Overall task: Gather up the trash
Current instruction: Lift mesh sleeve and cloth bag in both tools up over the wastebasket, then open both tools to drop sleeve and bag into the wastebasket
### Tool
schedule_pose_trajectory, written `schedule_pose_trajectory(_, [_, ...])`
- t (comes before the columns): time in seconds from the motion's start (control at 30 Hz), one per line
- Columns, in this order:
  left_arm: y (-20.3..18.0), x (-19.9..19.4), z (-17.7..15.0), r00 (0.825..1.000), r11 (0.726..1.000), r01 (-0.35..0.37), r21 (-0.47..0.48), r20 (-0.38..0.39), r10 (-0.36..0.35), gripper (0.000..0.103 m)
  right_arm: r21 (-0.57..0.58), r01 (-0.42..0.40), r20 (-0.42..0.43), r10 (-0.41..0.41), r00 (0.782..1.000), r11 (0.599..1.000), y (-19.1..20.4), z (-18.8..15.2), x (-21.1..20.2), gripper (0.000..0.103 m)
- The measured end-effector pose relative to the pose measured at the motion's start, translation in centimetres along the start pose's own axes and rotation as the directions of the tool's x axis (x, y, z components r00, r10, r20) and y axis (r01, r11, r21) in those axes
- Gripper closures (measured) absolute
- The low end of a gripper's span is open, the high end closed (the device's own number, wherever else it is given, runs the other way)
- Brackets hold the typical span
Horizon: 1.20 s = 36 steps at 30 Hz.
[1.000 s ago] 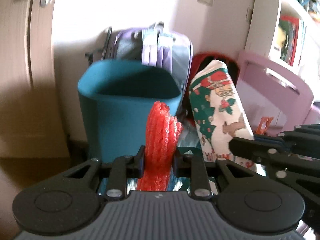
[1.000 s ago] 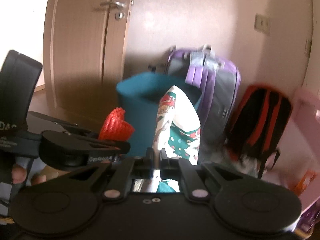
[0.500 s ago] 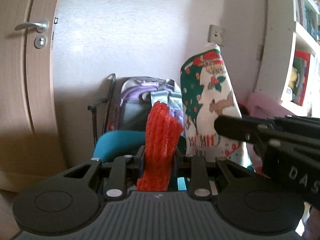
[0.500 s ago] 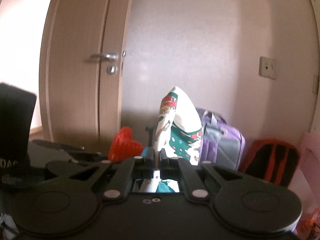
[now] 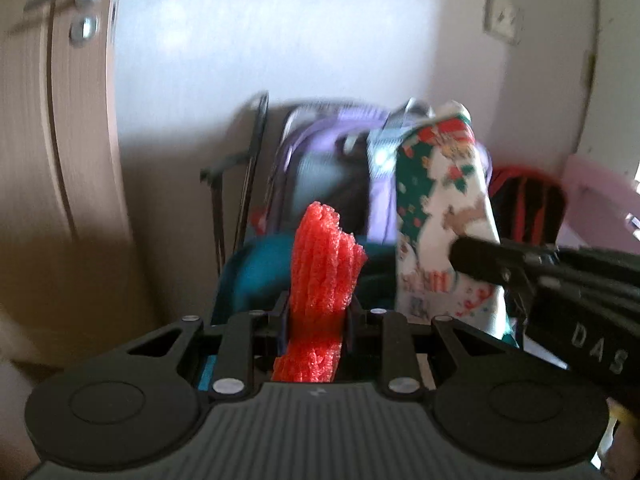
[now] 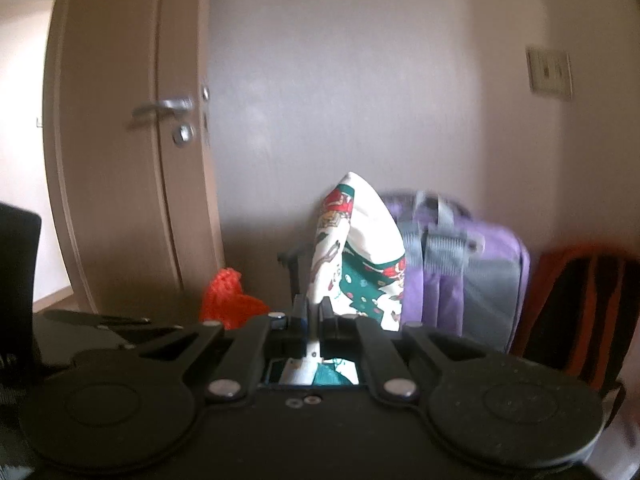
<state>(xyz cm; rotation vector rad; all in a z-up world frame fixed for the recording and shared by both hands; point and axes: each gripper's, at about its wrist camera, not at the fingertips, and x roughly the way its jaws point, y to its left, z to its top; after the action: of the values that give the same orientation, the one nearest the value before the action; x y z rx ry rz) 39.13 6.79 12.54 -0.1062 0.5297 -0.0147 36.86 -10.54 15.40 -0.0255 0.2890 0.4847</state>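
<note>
My left gripper is shut on a red foam net that stands up between its fingers. Just beyond it, low in the left wrist view, shows part of the teal bin. My right gripper is shut on a folded Christmas-print paper, white with green and red figures. In the left wrist view that paper rises at the right, with the right gripper reaching in from the right edge. The red foam net and the left gripper's body appear at the lower left of the right wrist view.
A purple backpack leans on the wall behind the bin, with a black and orange backpack to its right. A wooden door with a metal handle stands at the left. A pink piece of furniture is at the right.
Both grippers have risen and moved across the room with their loads. The teal bin, large and central a second ago, now sits low and mostly hidden behind the left gripper.
</note>
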Motion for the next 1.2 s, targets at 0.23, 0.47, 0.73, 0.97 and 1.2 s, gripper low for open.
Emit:
schedule_pose_trajectory(0.23, [1.0,3.3,-1.7,0.993,1.0,0.018,-0.022,-0.114,-0.02,0.078,0.05,-0.009,-0.148,0.016,0.989,0.999,-1.4,-4.5,3.0,0.099])
schedule_pose_trajectory(0.47, [0.1,4.8,-2.8,0.985,1.0,0.022,0.002,-0.17,-0.022,0.078,0.053,-0.012,-0.245,0.024,0.969,0.999,-0.9,-6.9,3.8,0.098])
schedule_pose_trajectory(0.73, [0.0,6.2,-3.5,0.967,0.999,0.033,-0.021,-0.252,-0.037,0.07,0.033,0.034,-0.316,-0.022,0.949,0.999,-0.8,-7.5,3.9,0.085])
schedule_pose_trajectory(0.97, [-0.3,5.1,-3.5,0.974,1.0,0.019,-0.006,-0.227,-0.02,0.047,0.041,0.068,-0.335,-0.05,0.941,0.997,-1.2,-7.4,3.2,0.071])
schedule_pose_trajectory(1.2, [-0.8,1.8,-3.0,0.989,1.0,0.025,-0.017,-0.144,-0.028,0.021,0.045,0.055,-0.304,-0.039,0.952,0.997,-1.4,-6.9,1.1,0.054])
